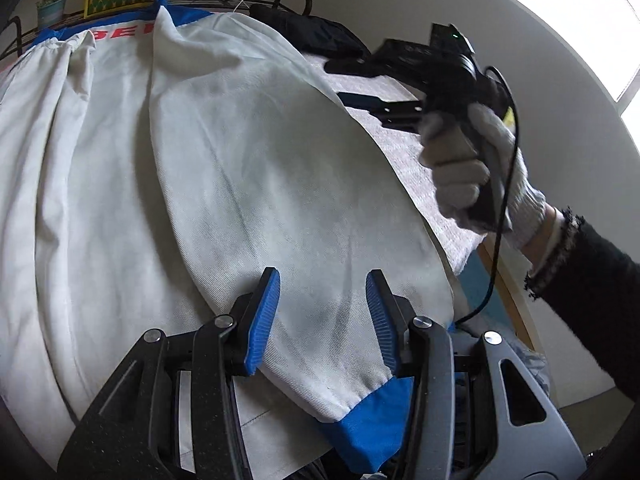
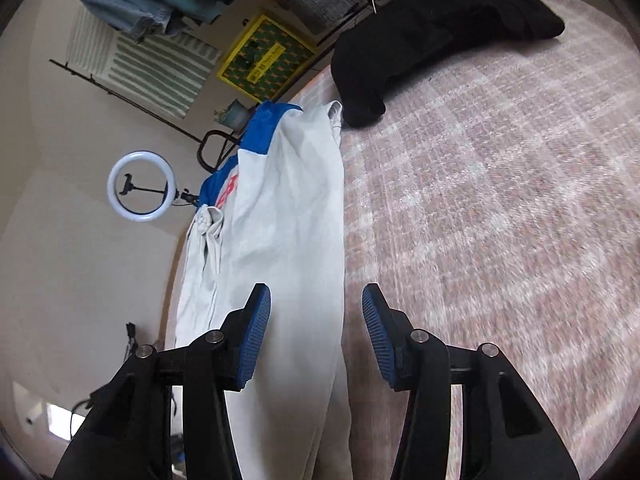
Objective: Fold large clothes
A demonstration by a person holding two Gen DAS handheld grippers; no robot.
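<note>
A large white jacket (image 1: 248, 168) with blue trim and red letters lies spread on a pinkish checked blanket (image 1: 408, 160). One sleeve lies folded across the body, its blue cuff (image 1: 368, 424) nearest me. My left gripper (image 1: 322, 312) is open just above that sleeve near the cuff, holding nothing. The right gripper (image 1: 360, 100) shows in the left wrist view, held by a gloved hand (image 1: 472, 168) above the blanket to the right of the jacket. In the right wrist view the right gripper (image 2: 316, 328) is open over the jacket's (image 2: 280, 240) right edge, empty.
A black folded garment (image 2: 432, 32) lies at the blanket's (image 2: 500, 200) far end. A yellow-green box (image 2: 264, 60), a small plant pot (image 2: 236, 114), hanging clothes and a ring light (image 2: 140, 186) stand beyond the bed. The table edge (image 1: 508, 292) is right of the jacket.
</note>
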